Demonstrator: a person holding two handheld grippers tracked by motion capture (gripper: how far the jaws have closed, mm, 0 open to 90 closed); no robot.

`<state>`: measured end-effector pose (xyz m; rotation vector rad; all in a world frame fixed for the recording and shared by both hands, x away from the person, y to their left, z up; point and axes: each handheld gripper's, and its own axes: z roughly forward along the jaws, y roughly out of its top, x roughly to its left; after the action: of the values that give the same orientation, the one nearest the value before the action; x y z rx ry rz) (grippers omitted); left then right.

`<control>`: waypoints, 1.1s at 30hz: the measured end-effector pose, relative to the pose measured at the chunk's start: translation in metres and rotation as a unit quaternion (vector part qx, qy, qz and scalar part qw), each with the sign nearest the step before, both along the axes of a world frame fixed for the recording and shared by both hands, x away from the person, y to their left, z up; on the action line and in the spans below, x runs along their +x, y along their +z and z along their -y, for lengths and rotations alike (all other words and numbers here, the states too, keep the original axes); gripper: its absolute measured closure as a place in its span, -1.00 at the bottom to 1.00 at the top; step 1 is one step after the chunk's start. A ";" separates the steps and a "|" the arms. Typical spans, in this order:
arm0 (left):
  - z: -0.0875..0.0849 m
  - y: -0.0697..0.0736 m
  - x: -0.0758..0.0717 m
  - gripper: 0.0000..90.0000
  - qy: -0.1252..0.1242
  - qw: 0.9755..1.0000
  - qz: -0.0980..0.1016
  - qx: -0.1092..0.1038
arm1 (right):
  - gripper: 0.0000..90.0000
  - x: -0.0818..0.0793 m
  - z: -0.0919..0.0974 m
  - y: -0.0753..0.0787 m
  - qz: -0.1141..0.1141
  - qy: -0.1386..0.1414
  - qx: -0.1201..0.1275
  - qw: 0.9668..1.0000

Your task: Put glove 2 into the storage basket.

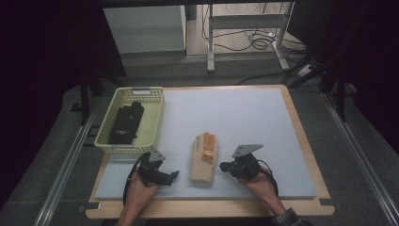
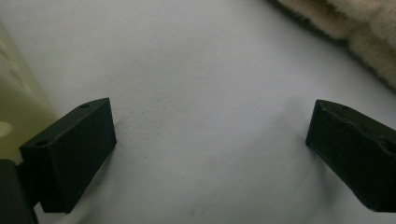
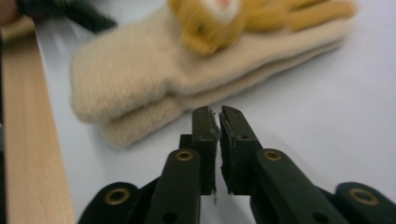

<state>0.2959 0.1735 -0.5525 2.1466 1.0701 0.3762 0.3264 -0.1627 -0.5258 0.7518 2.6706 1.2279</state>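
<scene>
A pair of beige knitted gloves (image 1: 204,160) with orange fingers and an orange patch lies stacked on the grey mat (image 1: 244,117), cuffs toward me. My right gripper (image 1: 222,165) sits low just right of the cuffs. In the right gripper view its jaws are shut (image 3: 218,116) with nothing between them, tips just short of the lower glove's edge (image 3: 154,88). My left gripper (image 1: 174,175) rests left of the gloves. In the left gripper view its jaws (image 2: 210,140) stand wide open over bare mat, with the beige glove (image 2: 359,32) at the upper right.
A yellow plastic basket (image 1: 155,120) stands at the mat's left, holding black gloves (image 1: 126,123); its wall (image 2: 14,107) is close beside the left jaw. The table's wooden border (image 3: 28,154) runs along the front. The mat's right half is bare.
</scene>
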 end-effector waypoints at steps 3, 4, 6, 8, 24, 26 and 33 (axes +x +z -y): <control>0.000 0.000 0.000 -0.96 0.000 1.000 0.000 0.000 | 0.92 -0.002 -0.012 -0.008 0.011 0.009 -0.013 1.000; 0.000 0.000 0.000 -0.96 0.000 1.000 0.000 0.000 | 0.94 -0.002 -0.015 -0.009 0.012 0.010 -0.010 1.000; 0.000 0.000 0.000 -0.96 0.000 1.000 0.000 0.000 | 0.96 -0.002 -0.021 -0.009 0.015 0.012 -0.013 1.000; 0.000 0.000 0.000 -0.96 0.000 1.000 0.000 0.000 | 0.97 -0.003 -0.026 -0.009 0.016 0.011 -0.013 1.000; 0.000 0.000 0.000 -0.96 0.000 1.000 0.000 0.000 | 0.94 -0.004 -0.057 -0.011 0.031 0.023 -0.016 0.999; 0.000 0.000 0.000 -0.96 0.000 1.000 0.000 0.000 | 0.91 -0.005 -0.053 -0.010 0.033 0.024 -0.018 0.999; 0.000 0.000 0.000 -0.96 0.000 1.000 0.000 0.000 | 0.65 0.000 -0.024 -0.002 0.045 -0.011 -0.019 0.999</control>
<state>0.2959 0.1735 -0.5525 2.1456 1.0706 0.3757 0.3263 -0.1390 -0.5276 0.7005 2.5999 1.1737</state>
